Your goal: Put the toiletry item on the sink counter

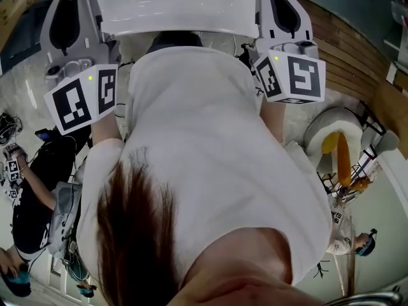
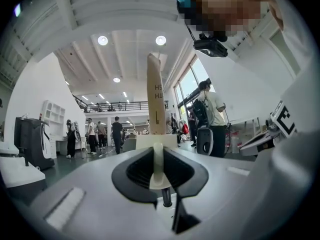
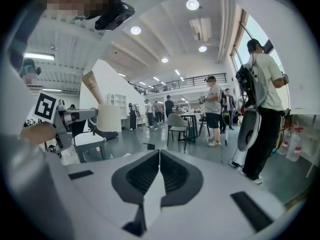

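A beige toiletry tube (image 2: 155, 91) with a white cap (image 2: 157, 140) stands upright between the jaws of my left gripper (image 2: 158, 159), which is shut on it near the cap. In the right gripper view the same tube (image 3: 91, 86) and its cap (image 3: 108, 117) show at the left. My right gripper (image 3: 159, 159) is shut with nothing between its pads. In the head view both grippers, left (image 1: 70, 18) and right (image 1: 280, 14), are held up on either side of my torso, close to the white sink counter (image 1: 185, 11) at the top edge.
A white round fixture with an orange part (image 1: 336, 146) stands at the right. A crouching person (image 1: 29, 196) is at the left. Several people (image 3: 214, 109), a chair (image 3: 176, 124) and a standing person (image 3: 262, 99) fill the hall behind.
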Available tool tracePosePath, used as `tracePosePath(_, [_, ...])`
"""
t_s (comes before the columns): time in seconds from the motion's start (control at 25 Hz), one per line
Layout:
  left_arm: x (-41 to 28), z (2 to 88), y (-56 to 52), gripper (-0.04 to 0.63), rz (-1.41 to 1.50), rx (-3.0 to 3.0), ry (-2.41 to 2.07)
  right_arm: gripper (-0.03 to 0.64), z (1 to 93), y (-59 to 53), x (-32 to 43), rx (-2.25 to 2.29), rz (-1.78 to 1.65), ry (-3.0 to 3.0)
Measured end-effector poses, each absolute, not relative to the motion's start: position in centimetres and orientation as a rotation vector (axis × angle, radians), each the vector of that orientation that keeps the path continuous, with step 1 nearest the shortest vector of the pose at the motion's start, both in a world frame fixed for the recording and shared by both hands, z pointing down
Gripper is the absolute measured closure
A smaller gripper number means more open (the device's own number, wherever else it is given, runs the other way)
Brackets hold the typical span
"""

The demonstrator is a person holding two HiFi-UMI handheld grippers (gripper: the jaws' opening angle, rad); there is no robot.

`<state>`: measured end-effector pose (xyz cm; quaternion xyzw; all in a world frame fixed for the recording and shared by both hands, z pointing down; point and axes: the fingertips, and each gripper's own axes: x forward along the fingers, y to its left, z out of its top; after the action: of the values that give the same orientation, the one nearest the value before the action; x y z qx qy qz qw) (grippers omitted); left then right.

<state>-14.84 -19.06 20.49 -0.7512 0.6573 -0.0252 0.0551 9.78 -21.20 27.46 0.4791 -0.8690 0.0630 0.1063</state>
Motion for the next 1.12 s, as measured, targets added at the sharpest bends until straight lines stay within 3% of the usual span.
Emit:
tracePosePath(0.2, [-17.7,17.2,-15.8,0.549,-0.060,-2.271,1.996,0.606,24.0,-17.8,7.0,1.410,0.164,-2.567])
tracePosePath(1.12, [-25.1,19.0,-22.1,0.549,-0.027,-2.391,1.894,0.606,25.3,-20.3,-0.1,1.541,0.200,-2.476])
